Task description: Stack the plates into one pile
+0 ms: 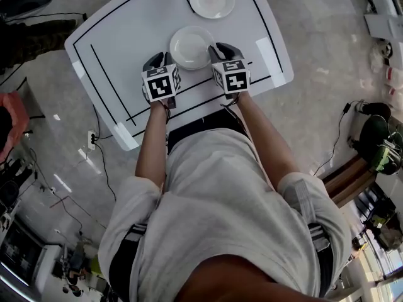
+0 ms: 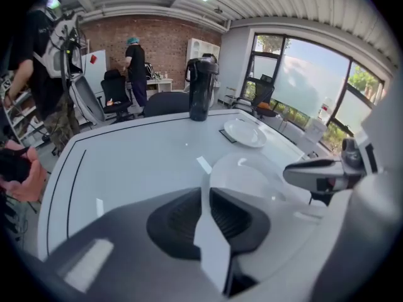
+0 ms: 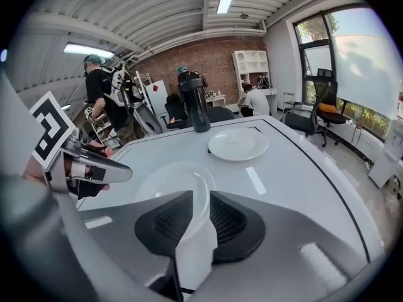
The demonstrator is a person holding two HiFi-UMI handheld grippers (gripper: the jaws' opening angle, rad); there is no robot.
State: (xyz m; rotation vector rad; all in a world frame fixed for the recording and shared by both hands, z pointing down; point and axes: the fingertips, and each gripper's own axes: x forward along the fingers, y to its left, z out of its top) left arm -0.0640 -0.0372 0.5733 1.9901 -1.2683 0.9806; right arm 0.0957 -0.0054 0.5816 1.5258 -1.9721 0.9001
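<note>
White table (image 1: 107,55), ruled with black lines, carries both plates; they are not yet one pile. From my remote station I read the near plate (image 1: 191,46) at the middle of the table's near edge. The far plate (image 1: 212,0) lies toward the far edge on a black-outlined square, well apart from the first.

Left gripper (image 2: 204,195): jaws almost together, pads pinching the near plate's left rim. Right gripper (image 3: 201,197): jaws parted by a clear gap. The same plate's right rim runs into that gap, but the pads stand off it, so this claw has hold of nothing. Both grippers point down and away from the person, one on each side of the plate, each with its marker cube (image 1: 160,82) uppermost. Whether the plate is lifted off the table I cannot tell.

A dark flask (image 3: 200,109) stands upright at the far edge, near the far plate and to its left. Beyond the table I see an office chair (image 3: 302,118), a brick wall (image 3: 214,52), a standing person (image 2: 134,68) and large windows (image 2: 302,74).
</note>
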